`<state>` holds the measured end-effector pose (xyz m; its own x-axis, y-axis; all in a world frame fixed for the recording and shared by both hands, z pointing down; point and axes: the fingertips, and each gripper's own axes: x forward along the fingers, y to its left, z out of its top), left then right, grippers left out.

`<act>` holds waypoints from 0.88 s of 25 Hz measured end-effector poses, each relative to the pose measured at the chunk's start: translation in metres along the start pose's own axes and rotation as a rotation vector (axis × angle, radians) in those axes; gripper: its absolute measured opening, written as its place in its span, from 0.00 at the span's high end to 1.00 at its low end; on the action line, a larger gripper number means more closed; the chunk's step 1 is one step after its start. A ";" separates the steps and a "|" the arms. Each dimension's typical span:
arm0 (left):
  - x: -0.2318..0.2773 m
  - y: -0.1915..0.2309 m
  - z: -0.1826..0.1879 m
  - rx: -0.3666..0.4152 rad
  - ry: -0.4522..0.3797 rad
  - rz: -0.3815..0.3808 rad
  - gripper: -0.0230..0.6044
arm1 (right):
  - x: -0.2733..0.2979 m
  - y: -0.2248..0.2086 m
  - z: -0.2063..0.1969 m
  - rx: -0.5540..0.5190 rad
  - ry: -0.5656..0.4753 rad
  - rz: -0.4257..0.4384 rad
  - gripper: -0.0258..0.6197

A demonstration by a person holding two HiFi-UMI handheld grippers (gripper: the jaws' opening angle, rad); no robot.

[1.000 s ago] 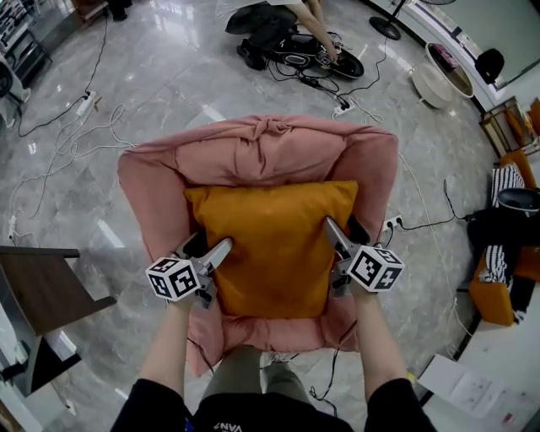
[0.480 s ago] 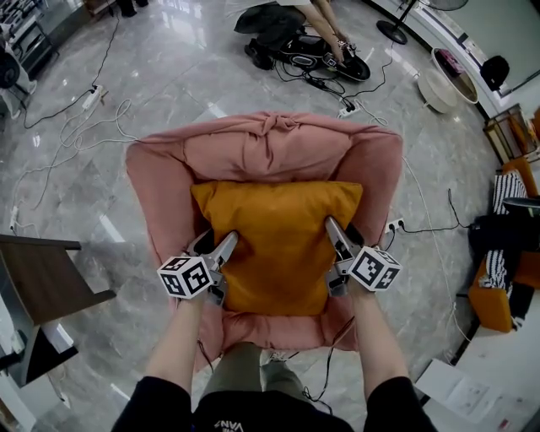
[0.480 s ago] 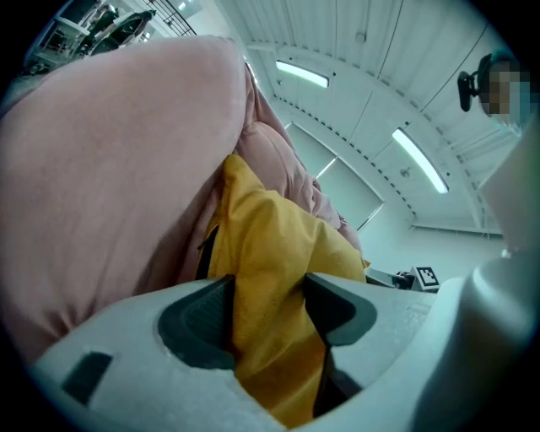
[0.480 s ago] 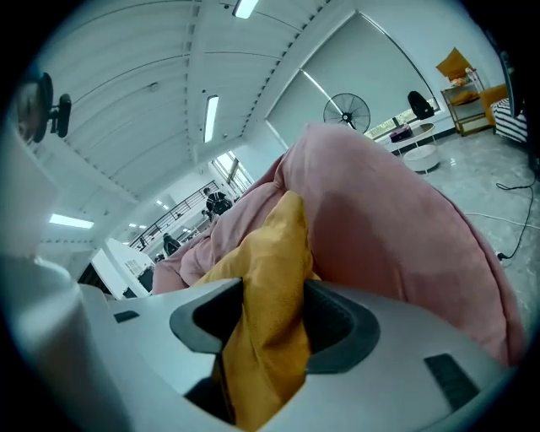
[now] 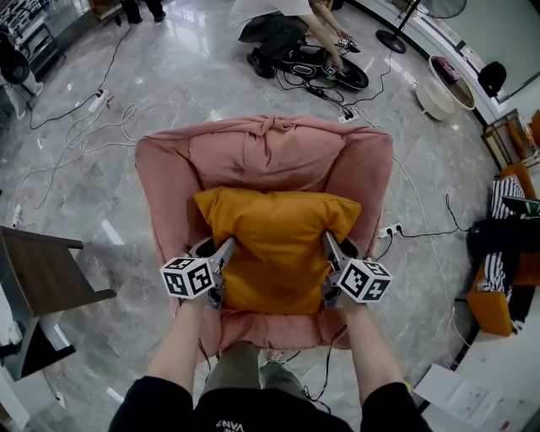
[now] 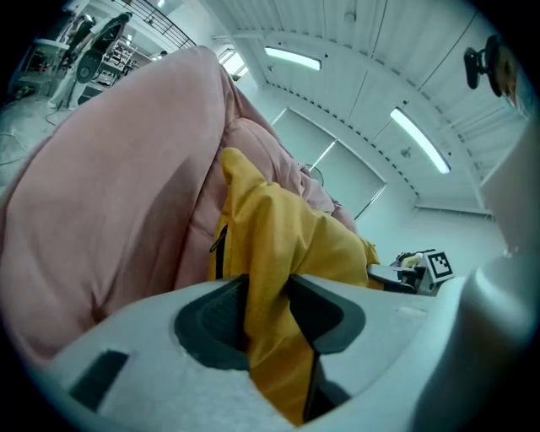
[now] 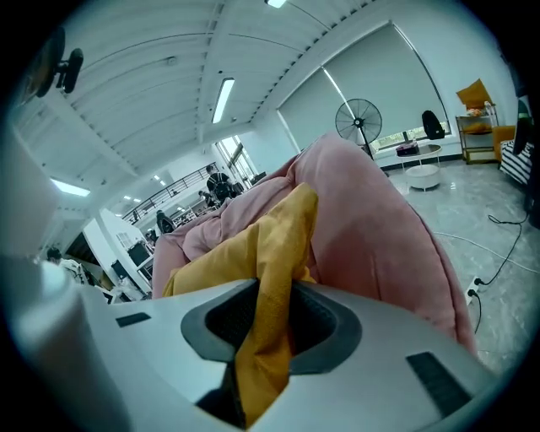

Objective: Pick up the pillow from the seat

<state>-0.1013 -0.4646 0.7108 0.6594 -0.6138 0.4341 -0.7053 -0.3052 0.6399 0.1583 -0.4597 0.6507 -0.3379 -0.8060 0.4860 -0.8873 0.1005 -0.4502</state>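
An orange pillow (image 5: 274, 245) lies on the seat of a pink armchair (image 5: 270, 152). My left gripper (image 5: 224, 250) is at the pillow's left edge and my right gripper (image 5: 328, 246) at its right edge. Both sets of jaws are closing, each with a fold of orange fabric pinched between its pads. In the left gripper view the pillow (image 6: 287, 228) rises out of the left gripper (image 6: 268, 314), with the pink armrest (image 6: 110, 186) beside it. The right gripper view has the pillow (image 7: 274, 236) bunched inside the right gripper (image 7: 266, 325).
Cables (image 5: 93, 126) trail over the glossy marble floor. At the far end a person (image 5: 325, 25) bends over dark equipment (image 5: 316, 67). A dark wooden table (image 5: 38, 278) stands left, a striped bag and orange seat (image 5: 502, 253) right, and a power strip (image 5: 392, 228) beside the chair.
Both grippers have moved inward and closed on the pillow's side edges. The pillow has crumpled and narrowed between them.
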 end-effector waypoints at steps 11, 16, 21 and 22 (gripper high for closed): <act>-0.042 -0.034 -0.025 0.041 0.008 0.054 0.77 | -0.058 0.015 -0.018 -0.035 0.003 0.019 0.81; -0.060 -0.054 -0.041 0.057 0.006 0.068 0.78 | -0.092 0.014 -0.030 -0.051 -0.001 0.018 0.81; -0.083 -0.076 -0.062 0.072 0.006 0.082 0.79 | -0.126 0.015 -0.045 -0.061 -0.001 0.015 0.81; -0.088 -0.079 -0.066 0.076 0.007 0.085 0.79 | -0.132 0.016 -0.048 -0.063 -0.001 0.016 0.81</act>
<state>-0.0860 -0.3384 0.6637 0.5979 -0.6351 0.4891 -0.7763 -0.3068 0.5506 0.1736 -0.3233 0.6155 -0.3515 -0.8047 0.4785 -0.8998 0.1494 -0.4098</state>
